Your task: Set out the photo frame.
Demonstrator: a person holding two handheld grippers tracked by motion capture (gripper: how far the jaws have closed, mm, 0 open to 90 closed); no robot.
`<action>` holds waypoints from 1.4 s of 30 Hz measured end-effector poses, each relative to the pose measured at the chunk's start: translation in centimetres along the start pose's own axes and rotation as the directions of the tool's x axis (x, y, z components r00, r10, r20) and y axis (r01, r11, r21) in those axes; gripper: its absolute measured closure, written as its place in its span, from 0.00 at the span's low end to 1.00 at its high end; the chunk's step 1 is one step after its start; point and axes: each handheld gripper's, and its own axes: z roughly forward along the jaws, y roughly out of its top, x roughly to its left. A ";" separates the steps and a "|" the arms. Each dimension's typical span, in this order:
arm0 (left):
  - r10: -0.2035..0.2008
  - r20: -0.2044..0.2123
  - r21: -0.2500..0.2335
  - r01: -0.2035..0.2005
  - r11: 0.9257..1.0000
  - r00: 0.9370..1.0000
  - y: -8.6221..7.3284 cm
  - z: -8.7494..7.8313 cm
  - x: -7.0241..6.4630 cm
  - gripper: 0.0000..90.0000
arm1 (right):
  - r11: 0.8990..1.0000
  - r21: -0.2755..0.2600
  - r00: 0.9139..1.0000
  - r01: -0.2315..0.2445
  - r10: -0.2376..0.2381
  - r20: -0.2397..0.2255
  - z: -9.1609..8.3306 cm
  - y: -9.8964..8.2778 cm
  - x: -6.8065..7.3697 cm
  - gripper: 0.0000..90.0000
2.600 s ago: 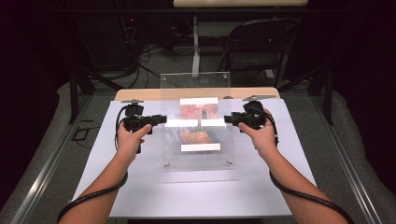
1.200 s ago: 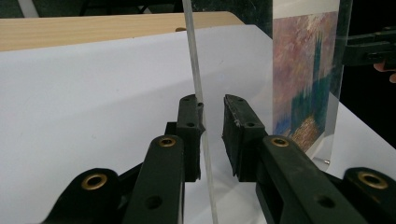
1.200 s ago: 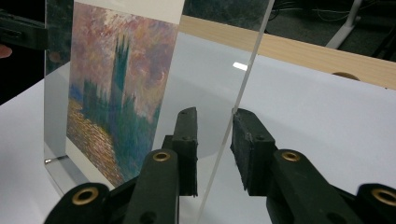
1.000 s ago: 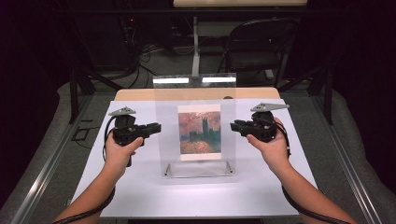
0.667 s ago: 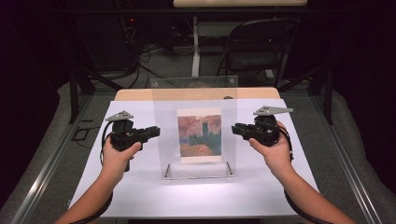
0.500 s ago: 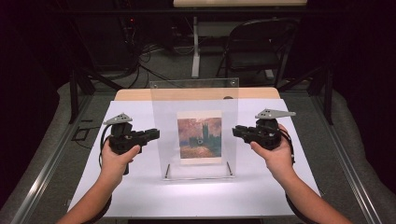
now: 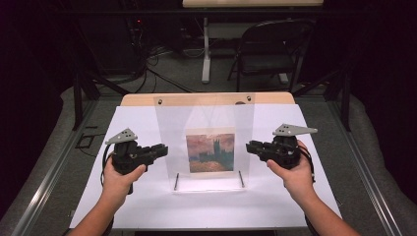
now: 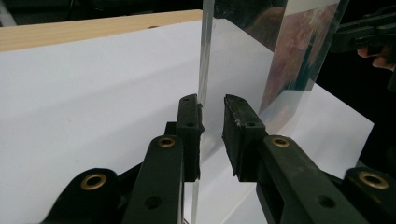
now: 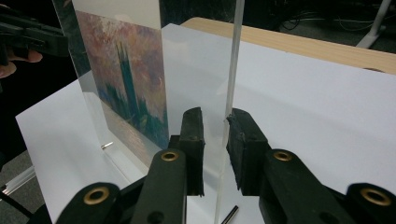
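Dark floor, cables and a black folding chair (image 7: 268, 49) lie behind the wooden bench (image 7: 206, 99), whose top is covered by a white sheet (image 7: 147, 206). Nothing else stands on the sheet near the work.

At the left, the left tool (image 7: 158, 149) points inward at the left edge of a clear acrylic frame (image 7: 204, 118), which stands upright at the middle of the sheet. In the left gripper view the frame's edge (image 8: 204, 56) sits between the two black jaws: the left jaw touches the panel, while a narrow gap shows before the right jaw. Those jaws have just been opening a little with the panel between them, so the grip looks loose rather than clamped.

At the middle, the frame carries a small painting print (image 7: 210, 152) of dark towers under a reddish sky, set in its lower half. Two short metal pins (image 7: 176, 181) lie at the foot of the frame, one at each lower corner.

At the right, the right tool (image 7: 252, 148) points inward at the frame's right edge. In the right gripper view that edge (image 9: 231, 70) stands between the jaws, with the right jaw against the panel and a slim gap at the left jaw; the jaws are nearly closed around it.
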 end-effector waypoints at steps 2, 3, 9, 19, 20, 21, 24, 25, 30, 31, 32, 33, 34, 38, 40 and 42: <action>0.005 0.000 -0.001 -0.005 1.000 1.000 -0.1 -0.1 -0.1 0.84 | 1.000 -0.004 1.000 0.009 -0.009 0.000 -0.2 -0.2 0.2 0.85; 0.007 0.002 -0.002 -0.007 1.000 1.000 -0.2 -0.2 -0.2 0.84 | 1.000 -0.004 1.000 0.009 -0.009 0.000 -0.2 -0.2 0.2 0.85; 0.030 0.008 -0.009 -0.030 1.000 1.000 -0.9 -0.6 -0.9 0.83 | 1.000 -0.010 1.000 0.022 -0.022 -0.006 -0.8 -0.9 0.9 0.84; 0.038 0.001 -0.011 -0.038 0.999 0.999 -1.0 -0.6 -1.0 0.83 | 1.000 -0.020 1.000 0.023 -0.023 -0.004 -0.9 -1.2 1.0 0.83; 0.039 0.004 -0.009 -0.039 0.999 0.999 -1.0 -0.7 -1.0 0.83 | 1.000 -0.018 1.000 0.024 -0.024 -0.005 -0.9 -1.2 1.0 0.83; 0.037 0.004 -0.009 -0.037 0.999 0.999 -1.0 -0.7 -1.0 0.82 | 1.000 -0.018 1.000 0.022 -0.022 -0.008 -0.9 -1.2 1.0 0.83; 0.034 0.009 -0.012 -0.034 0.999 0.999 -1.0 -0.7 -1.0 0.82 | 1.000 -0.023 1.000 0.019 -0.019 -0.015 -0.9 -1.2 0.9 0.82; 0.028 0.007 -0.017 -0.028 0.999 1.000 -1.0 -0.7 -1.0 0.82 | 1.000 -0.021 1.000 0.017 -0.017 -0.019 -0.9 -1.2 0.8 0.81; 0.015 0.001 -0.017 -0.015 1.000 1.000 -1.1 -0.9 -0.9 0.70 | 1.000 -0.025 0.999 0.009 -0.010 -0.038 -0.8 -1.2 0.7 0.70; 0.016 -0.005 -0.017 -0.016 1.000 1.000 -1.2 -1.0 -0.8 0.70 | 1.000 -0.025 0.999 0.009 -0.010 -0.038 -0.8 -1.2 0.7 0.70; 0.018 -0.010 -0.015 -0.018 1.000 1.000 -1.2 -1.1 -0.8 0.68 | 1.000 -0.025 0.999 0.007 -0.008 -0.038 -0.7 -1.2 0.7 0.67; 0.016 -0.011 -0.021 -0.016 1.000 1.000 -1.2 -1.2 -0.7 0.66 | 1.000 -0.027 0.999 0.006 -0.007 -0.035 -0.7 -1.2 0.7 0.63; 0.015 -0.009 -0.025 -0.016 1.000 1.000 -1.3 -1.3 -0.7 0.64 | 0.999 -0.030 1.000 0.010 -0.011 -0.028 -0.7 -1.2 0.7 0.59; 0.014 -0.030 -0.047 -0.016 0.999 0.999 -1.5 -1.7 -0.6 0.52 | 0.999 -0.034 1.000 0.020 -0.020 -0.002 -0.8 -1.5 0.6 0.49; 0.019 -0.050 -0.053 -0.021 0.998 0.999 -1.6 -1.9 -0.6 0.49 | 0.999 -0.043 1.000 0.026 -0.026 0.003 -0.9 -1.6 0.6 0.46; 0.027 -0.065 -0.056 -0.031 0.998 0.997 -1.8 -2.3 -0.6 0.46 | 0.998 -0.047 0.999 0.035 -0.034 0.007 -1.3 -1.8 0.7 0.44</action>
